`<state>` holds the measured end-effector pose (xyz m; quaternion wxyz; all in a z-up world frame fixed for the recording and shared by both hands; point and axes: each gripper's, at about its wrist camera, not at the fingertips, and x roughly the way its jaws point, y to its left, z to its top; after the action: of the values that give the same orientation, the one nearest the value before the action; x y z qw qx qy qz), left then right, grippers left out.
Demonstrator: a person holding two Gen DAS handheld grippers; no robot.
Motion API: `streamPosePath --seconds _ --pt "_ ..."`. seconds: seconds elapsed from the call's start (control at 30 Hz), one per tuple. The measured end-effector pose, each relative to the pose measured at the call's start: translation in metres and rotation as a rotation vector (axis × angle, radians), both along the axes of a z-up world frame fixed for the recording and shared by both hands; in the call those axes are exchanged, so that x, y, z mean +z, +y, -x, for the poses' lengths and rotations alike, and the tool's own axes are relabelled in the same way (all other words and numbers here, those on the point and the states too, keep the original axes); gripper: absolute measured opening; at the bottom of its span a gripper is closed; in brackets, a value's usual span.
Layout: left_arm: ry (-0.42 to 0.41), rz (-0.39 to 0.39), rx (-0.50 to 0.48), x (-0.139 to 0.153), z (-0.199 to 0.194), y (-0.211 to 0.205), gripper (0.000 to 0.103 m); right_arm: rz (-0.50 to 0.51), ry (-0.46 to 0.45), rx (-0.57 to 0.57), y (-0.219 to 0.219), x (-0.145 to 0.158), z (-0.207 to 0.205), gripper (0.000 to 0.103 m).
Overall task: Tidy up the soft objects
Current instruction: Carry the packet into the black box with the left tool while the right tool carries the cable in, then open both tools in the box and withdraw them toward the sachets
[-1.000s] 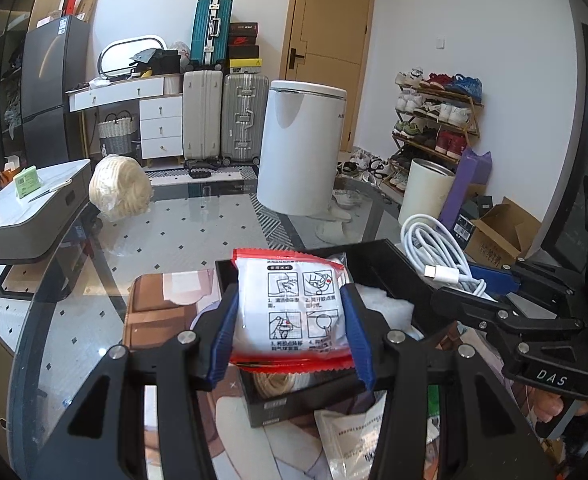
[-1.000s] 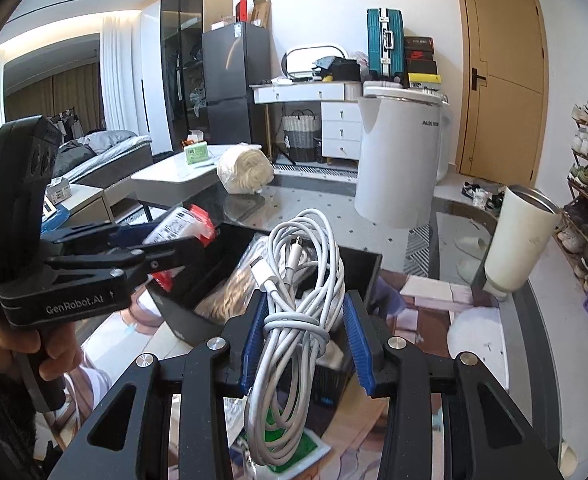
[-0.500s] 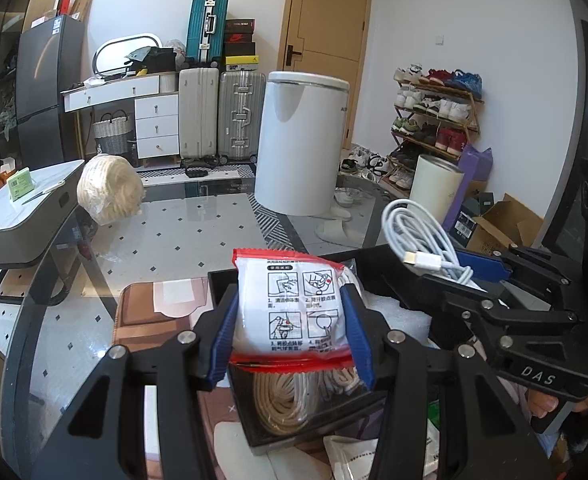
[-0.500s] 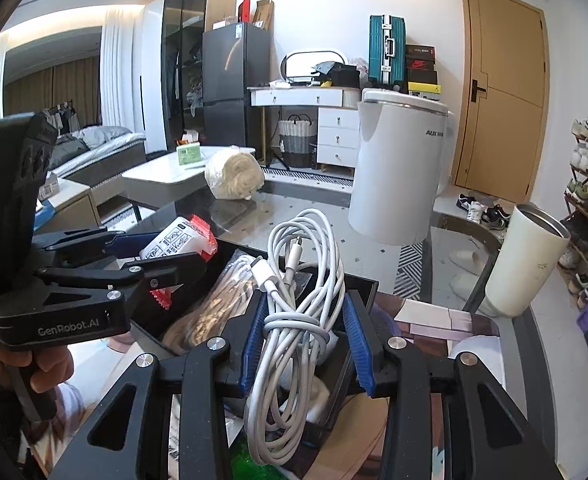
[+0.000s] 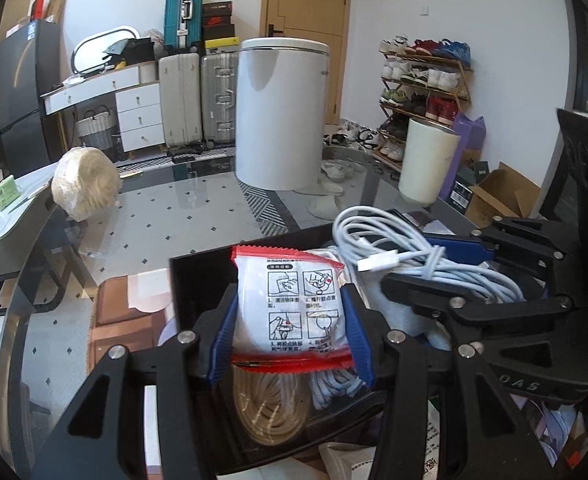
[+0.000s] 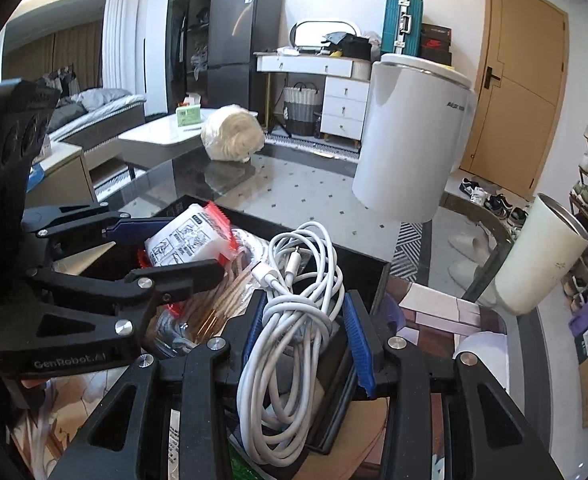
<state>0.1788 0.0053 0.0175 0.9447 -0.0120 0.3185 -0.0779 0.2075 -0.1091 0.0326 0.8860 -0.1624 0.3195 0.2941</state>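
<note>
Glass table [image 5: 198,216], black tray [image 5: 198,276]: left gripper [image 5: 290,316] clamps white packet [image 5: 294,304] (red-edged); right gripper [image 6: 302,320] clamps cable bundle [image 6: 294,320].

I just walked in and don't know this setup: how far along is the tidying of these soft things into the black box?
Done: a beige rope coil already lies in the black tray. In hand: the left gripper clamps a red-edged white packet and the right gripper clamps a bundled white charging cable, both over the tray. Left: releasing them, plus the plastic-wrapped cream bundle on the glass table.
</note>
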Motion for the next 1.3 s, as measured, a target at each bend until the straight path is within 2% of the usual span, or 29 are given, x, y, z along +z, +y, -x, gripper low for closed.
streamPosePath --seconds 0.43,0.6,0.73,0.83,1.0,1.07,1.1,1.23,1.3 --pt "0.032 -0.063 -0.059 -0.001 0.009 -0.009 0.048 0.090 0.044 0.012 0.007 -0.001 0.003 0.038" --pt "0.031 -0.060 -0.065 -0.001 0.012 -0.009 0.049 0.094 0.053 0.020 0.005 -0.001 0.005 0.038" --pt "0.029 -0.030 -0.062 0.001 0.014 -0.008 0.057 0.076 0.045 0.031 0.002 0.001 0.007 0.040" --pt "0.023 -0.023 -0.059 0.004 0.021 -0.005 0.073 0.082 0.010 0.036 -0.002 0.007 0.014 0.051" --pt "-0.009 0.031 -0.044 0.011 0.036 0.002 0.084 0.058 -0.033 0.032 -0.020 0.019 0.028 0.069" --pt "-0.017 0.035 -0.035 0.013 0.043 0.002 0.096 0.052 -0.034 0.021 -0.026 0.021 0.033 0.075" --pt "-0.019 0.031 -0.025 0.013 0.046 0.002 0.098 0.046 -0.034 0.015 -0.030 0.022 0.034 0.080" --pt "-0.028 0.041 0.015 0.013 0.059 0.007 0.100 0.001 -0.018 -0.029 -0.044 0.022 0.043 0.087" --pt "-0.024 0.051 0.041 0.011 0.062 0.010 0.103 -0.031 -0.001 -0.045 -0.050 0.021 0.047 0.099"
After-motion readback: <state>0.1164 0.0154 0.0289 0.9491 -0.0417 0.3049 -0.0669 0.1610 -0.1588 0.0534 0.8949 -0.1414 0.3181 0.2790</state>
